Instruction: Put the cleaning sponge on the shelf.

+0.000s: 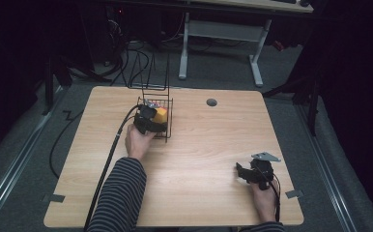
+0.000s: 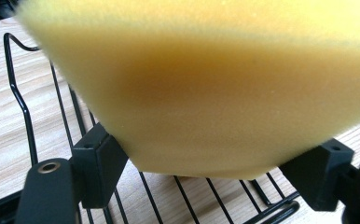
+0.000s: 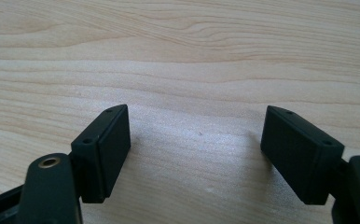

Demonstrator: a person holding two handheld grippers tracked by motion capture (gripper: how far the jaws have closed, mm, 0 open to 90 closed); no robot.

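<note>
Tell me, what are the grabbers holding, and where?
The left gripper pinches a yellow sponge by its lower sides, over the wire basket. The right gripper holds nothing.

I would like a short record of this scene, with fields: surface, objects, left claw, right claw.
surface: wooden table, with a round grey hole cover near its far edge
objects: black wire basket; yellow sponge
left claw: left claw at the basket, jaws shut on the sponge, basket wires beneath it
right claw: right claw open, nothing between its jaws, over bare table near the front right corner
</note>
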